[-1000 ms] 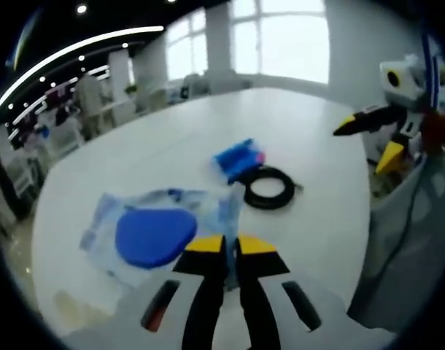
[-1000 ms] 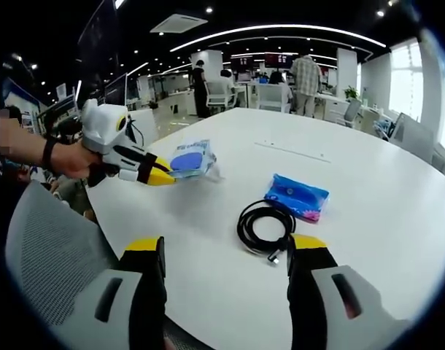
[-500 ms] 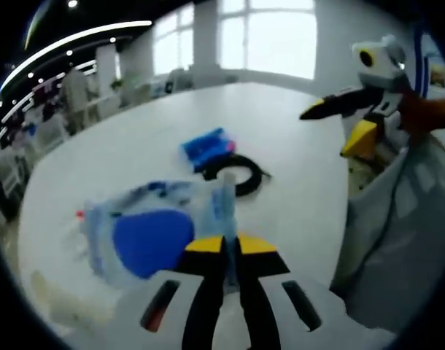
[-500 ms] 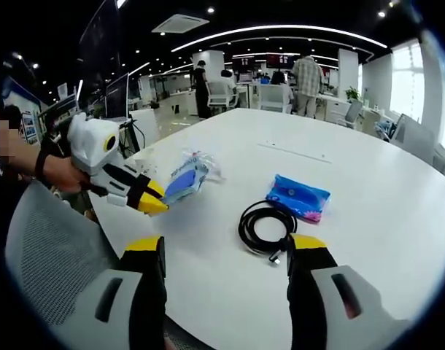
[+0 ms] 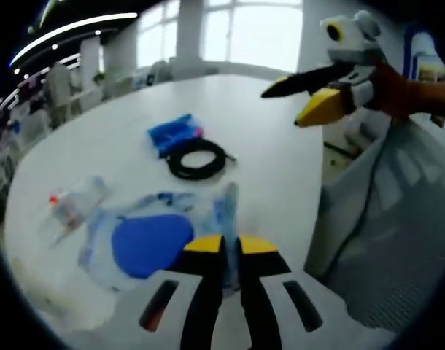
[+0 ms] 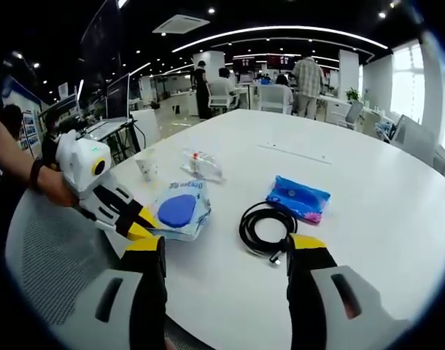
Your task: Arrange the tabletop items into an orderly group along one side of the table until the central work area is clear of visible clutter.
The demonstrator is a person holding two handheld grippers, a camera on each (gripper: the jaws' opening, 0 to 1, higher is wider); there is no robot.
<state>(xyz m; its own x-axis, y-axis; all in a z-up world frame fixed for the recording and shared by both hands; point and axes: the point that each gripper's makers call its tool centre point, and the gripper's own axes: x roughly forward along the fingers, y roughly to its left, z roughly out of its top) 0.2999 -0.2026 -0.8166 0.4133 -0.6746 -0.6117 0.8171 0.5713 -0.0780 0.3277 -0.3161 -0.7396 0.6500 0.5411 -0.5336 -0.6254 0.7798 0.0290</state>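
A clear plastic bag with a blue disc inside (image 5: 146,240) lies near the table's edge. My left gripper (image 5: 230,245) is shut on its corner. In the right gripper view, the left gripper (image 6: 137,222) holds that same bag (image 6: 180,211) from the left. A black coiled cable (image 5: 197,157) and a blue packet (image 5: 171,133) lie farther in. The cable (image 6: 266,227) sits just ahead of my right gripper (image 6: 226,249), with the blue packet (image 6: 298,197) behind it. The right gripper is open and holds nothing. It hovers over the table edge (image 5: 289,103) in the left gripper view.
A small clear packet with a red bit (image 6: 200,164) and a small pale cup (image 6: 144,168) sit on the white round table (image 6: 368,211). A grey mesh chair back (image 6: 55,255) stands at the near edge. Desks and people fill the background.
My left gripper has pulled the bag toward the near table edge and lowered it to the tabletop. The small clear packet and the cup now show behind it. The right gripper stayed open.
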